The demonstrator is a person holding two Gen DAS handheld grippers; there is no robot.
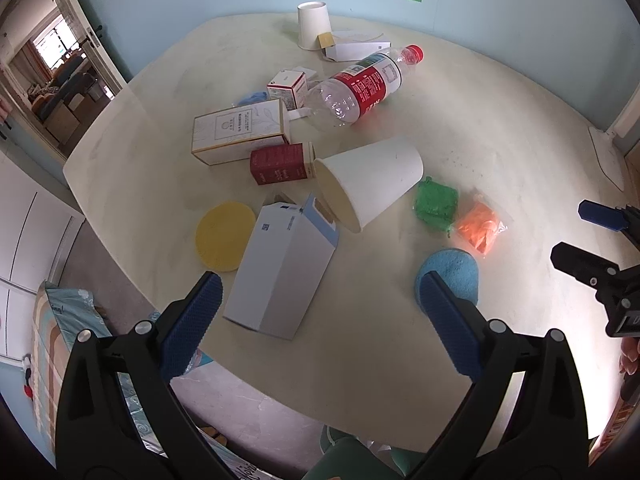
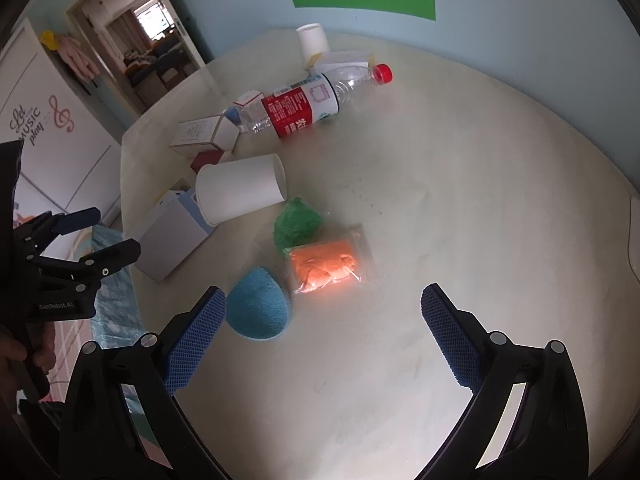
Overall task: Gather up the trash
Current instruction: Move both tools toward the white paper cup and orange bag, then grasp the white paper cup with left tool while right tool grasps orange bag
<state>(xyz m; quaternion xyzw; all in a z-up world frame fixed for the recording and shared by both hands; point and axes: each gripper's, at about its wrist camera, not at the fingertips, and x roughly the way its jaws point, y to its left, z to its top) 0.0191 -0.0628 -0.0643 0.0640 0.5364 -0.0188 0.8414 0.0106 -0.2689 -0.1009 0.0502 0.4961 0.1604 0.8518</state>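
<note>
- Left wrist view: left gripper with fingers spread wide, holding nothing, above the near edge of the cream desk.
- Grey-white open carton lying on its side straight ahead between the fingers, flap open toward the far side.
- Tipped paper cup just beyond, mouth toward the carton and touching its flap.
- Yellow round pad just left of the carton, partly under it.
- Red box beside the cup's rim; cream box behind it; small red-and-white box farther back.
- Clear plastic bottle with red label and red cap lying on its side, resting against the small box.
- Upside-down paper cup near the wall, with flattened white packaging beside it.
- Green scrubber, orange bagged item and blue sponge grouped to the right, the sponge partly behind the right finger.
- Right gripper at the right edge, fingers apart.

- Right wrist view: right gripper with fingers wide apart and empty over the bare desk.
- Blue sponge just beside the left finger; orange bagged item and green scrubber beyond, touching each other.
- Tipped paper cup, carton and bottle farther left and back.
- Left gripper at the left edge, fingers parted, held by a hand.
</note>
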